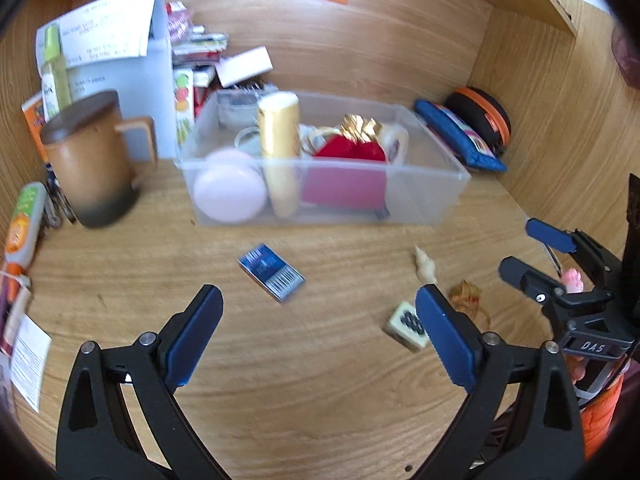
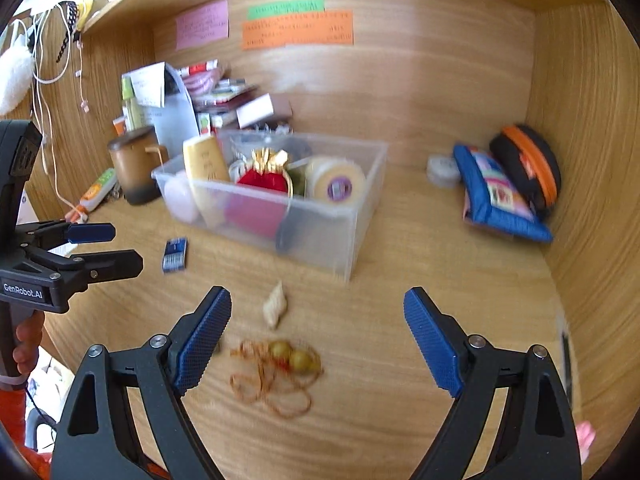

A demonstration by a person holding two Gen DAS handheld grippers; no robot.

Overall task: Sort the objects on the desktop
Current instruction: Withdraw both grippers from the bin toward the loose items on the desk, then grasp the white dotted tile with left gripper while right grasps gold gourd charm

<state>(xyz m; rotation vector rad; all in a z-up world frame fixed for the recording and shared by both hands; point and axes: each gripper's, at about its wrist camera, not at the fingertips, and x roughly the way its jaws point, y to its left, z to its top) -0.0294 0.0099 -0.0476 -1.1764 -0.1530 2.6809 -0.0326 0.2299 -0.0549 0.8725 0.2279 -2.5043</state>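
A clear plastic bin (image 1: 424, 196) (image 2: 320, 236) holds a gold tube, a pink round case, a red pouch and a tape roll. Loose on the wooden desk lie a small blue box (image 1: 271, 273) (image 2: 175, 255), a pale shell (image 1: 425, 266) (image 2: 275, 305), a mahjong tile (image 1: 406, 326) and a beaded cord (image 2: 276, 376) (image 1: 466, 298). My left gripper (image 1: 318, 336) is open and empty, above the desk just behind the blue box. My right gripper (image 2: 318, 340) is open and empty, above the beaded cord. Each gripper shows in the other's view: the right one (image 1: 532, 252), the left one (image 2: 108, 246).
A brown lidded mug (image 1: 94, 160) stands left of the bin, with papers, boxes and bottles behind it. A blue pouch (image 1: 460, 136) and a black-orange case (image 1: 486, 118) lean in the back right corner. Wooden walls enclose the desk on three sides.
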